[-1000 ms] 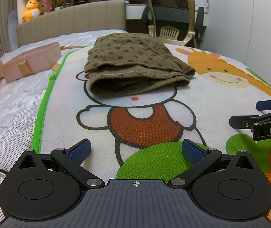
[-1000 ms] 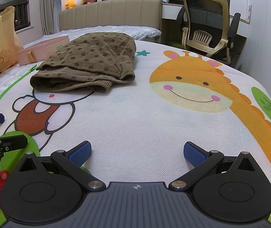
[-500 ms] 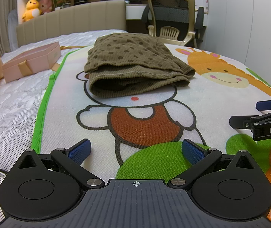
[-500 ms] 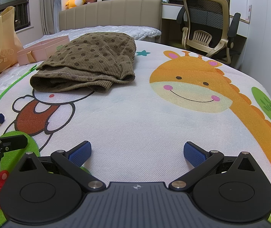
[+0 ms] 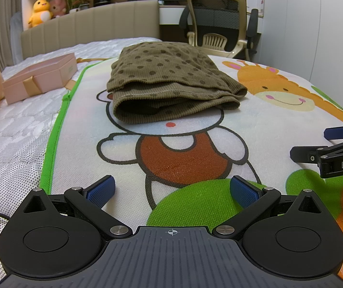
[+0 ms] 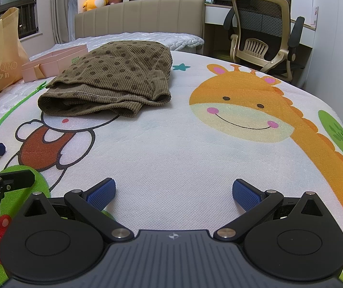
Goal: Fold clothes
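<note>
left wrist: left claw (image 5: 171, 190) spread, empty, low over mat (image 5: 255, 124).

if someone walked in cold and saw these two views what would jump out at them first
The olive-brown dotted garment, folded into a thick bundle, lies on the bear's head printed on the cartoon mat, left of the big orange giraffe face. Both claws, left and right, sit open and empty near the mat's front edge, well short of the garment. Behind, a pink gift box rests on the white mattress.
</note>
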{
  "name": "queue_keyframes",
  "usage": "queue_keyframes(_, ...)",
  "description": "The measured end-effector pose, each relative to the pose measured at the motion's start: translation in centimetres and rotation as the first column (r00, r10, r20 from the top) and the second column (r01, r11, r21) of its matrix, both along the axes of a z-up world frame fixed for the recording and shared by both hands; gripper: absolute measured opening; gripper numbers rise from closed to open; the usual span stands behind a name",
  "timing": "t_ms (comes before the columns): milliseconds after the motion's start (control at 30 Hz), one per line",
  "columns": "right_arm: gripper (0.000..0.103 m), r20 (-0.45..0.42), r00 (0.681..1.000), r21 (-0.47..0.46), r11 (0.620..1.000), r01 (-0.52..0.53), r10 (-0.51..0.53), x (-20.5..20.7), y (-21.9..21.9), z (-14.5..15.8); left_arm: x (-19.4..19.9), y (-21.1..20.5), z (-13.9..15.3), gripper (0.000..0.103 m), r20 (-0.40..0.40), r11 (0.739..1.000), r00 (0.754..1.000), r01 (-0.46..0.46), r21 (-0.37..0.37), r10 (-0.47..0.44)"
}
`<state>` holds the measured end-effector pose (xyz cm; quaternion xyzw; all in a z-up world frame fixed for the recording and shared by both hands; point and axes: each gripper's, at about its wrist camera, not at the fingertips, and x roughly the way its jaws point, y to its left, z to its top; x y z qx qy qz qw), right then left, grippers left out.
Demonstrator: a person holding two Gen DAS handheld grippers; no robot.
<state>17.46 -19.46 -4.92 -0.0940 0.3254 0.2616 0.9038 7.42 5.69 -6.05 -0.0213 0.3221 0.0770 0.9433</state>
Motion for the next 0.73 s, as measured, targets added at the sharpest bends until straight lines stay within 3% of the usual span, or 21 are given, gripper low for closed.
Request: queue_keyframes(733, 0.103, -0.001, 1.0, 0.002, 1.0, 0.0, 0.0, 0.03, 0.05, 0.0, -0.14, 0.09, 0.1, 0.103, 0.008, 1.0, 1.0, -0.006, -0.007, 0.006)
